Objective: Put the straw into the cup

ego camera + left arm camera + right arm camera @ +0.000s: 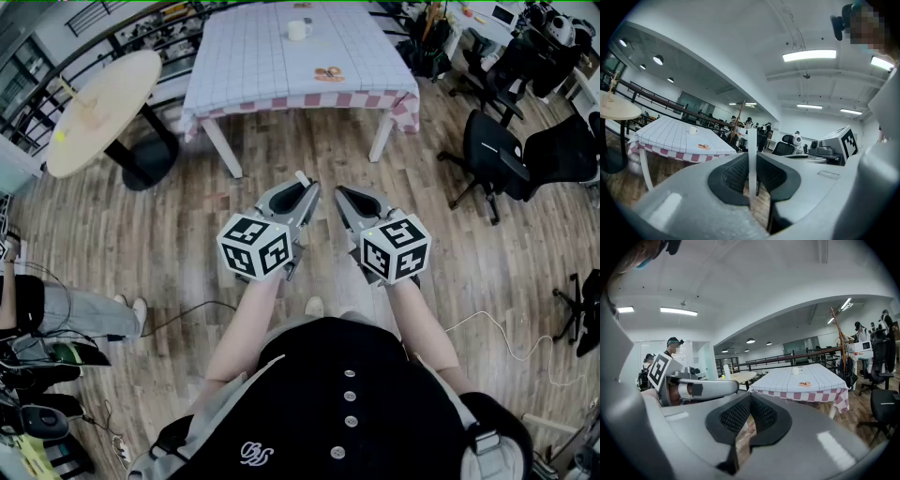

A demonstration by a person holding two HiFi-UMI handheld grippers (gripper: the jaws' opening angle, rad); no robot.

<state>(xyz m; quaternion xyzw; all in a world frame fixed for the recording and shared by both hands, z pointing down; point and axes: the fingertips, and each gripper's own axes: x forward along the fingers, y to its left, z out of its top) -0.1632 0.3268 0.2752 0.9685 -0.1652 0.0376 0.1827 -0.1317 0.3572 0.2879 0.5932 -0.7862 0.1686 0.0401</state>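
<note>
A white straw point(302, 178) stands upright between the pads of my left gripper point(304, 189), which is shut on it. In the left gripper view the straw point(752, 157) rises out of the left gripper point(751, 161). My right gripper point(343, 193) is level with it just to the right, shut with nothing in it; its tips meet in the right gripper view point(749, 397), where the straw point(726, 371) also shows. The white cup point(298, 30) stands far ahead on a checked tablecloth table point(253, 56), also seen in the gripper views point(693, 130) point(797, 371). Both grippers are over the wooden floor, well short of the table.
A small orange and brown item point(328, 73) lies near the table's front edge. A round pale table point(98, 108) stands at the left. Black office chairs point(492, 155) are at the right. Cables trail on the floor point(506, 342) at the right.
</note>
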